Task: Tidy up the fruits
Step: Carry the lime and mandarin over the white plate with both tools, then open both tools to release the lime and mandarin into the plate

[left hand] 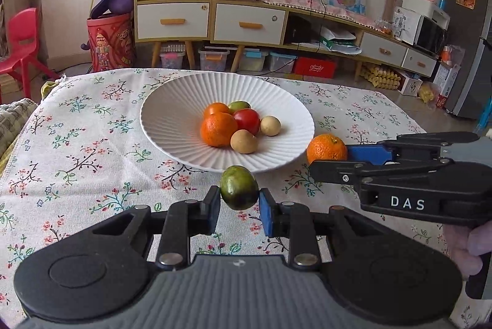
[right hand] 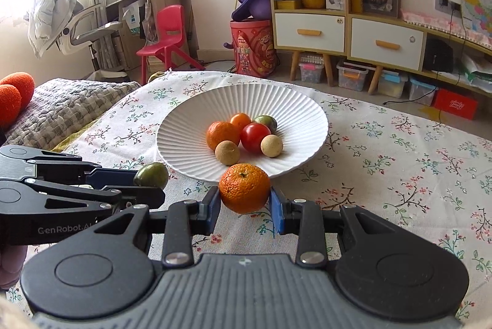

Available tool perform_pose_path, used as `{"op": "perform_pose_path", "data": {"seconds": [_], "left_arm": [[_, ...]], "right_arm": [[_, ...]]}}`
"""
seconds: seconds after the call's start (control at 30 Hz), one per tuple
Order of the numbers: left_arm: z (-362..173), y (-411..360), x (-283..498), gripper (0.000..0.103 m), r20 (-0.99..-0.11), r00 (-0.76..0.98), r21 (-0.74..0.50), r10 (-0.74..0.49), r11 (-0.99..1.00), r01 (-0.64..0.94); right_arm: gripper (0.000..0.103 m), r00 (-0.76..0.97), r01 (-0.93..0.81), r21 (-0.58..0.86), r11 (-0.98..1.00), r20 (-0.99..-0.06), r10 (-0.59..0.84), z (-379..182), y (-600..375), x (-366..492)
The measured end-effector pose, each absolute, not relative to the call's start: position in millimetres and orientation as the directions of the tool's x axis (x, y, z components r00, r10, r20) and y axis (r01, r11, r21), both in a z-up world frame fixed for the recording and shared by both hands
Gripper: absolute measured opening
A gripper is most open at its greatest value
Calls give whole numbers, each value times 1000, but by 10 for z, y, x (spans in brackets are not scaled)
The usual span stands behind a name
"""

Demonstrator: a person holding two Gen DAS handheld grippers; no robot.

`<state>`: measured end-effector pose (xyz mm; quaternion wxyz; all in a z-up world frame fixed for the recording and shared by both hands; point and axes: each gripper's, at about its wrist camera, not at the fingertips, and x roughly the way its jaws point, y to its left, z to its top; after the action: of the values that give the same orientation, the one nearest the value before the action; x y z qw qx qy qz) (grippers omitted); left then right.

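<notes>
Nearest the white ribbed bowl's (left hand: 160,126) front rim, the left claw (left hand: 240,206) pinches a green fruit (left hand: 239,187) between its pads, and the right claw (right hand: 245,203) pinches a mandarin (right hand: 244,188) just beside that rim; both fruits seem lifted off the floral bench cloth (right hand: 399,175), though contact is hard to judge. Inside the bowl lie two mandarins, a red tomato-like fruit (left hand: 247,120), two tan round fruits and another green one. The step looks like carrying both fruits in; next, each claw should clear the rim, lower over a free spot and release gently.
</notes>
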<state>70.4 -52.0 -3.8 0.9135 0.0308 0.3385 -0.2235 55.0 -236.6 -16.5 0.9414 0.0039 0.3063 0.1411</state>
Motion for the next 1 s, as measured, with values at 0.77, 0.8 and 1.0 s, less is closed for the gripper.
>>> {"op": "perform_pose_path", "data": {"seconds": [0.77,0.8,1.0], "left_arm": [[-77,-700,1184,11,-641,688,-86,-340,923,376],[-85,-707,1191,11,-644,686,-85,-338,923,375],[-104,-723,1211,11,-647,683,-85,-338,923,376]], "right_arm": [[31,759,-249,93,964,-599,254,-202,-2378,1025],[31,758,-249,93,964,-601,253,-205,-2384,1034],[31,751,-263,94,960,-605,265,-221,-2403,1073]]}}
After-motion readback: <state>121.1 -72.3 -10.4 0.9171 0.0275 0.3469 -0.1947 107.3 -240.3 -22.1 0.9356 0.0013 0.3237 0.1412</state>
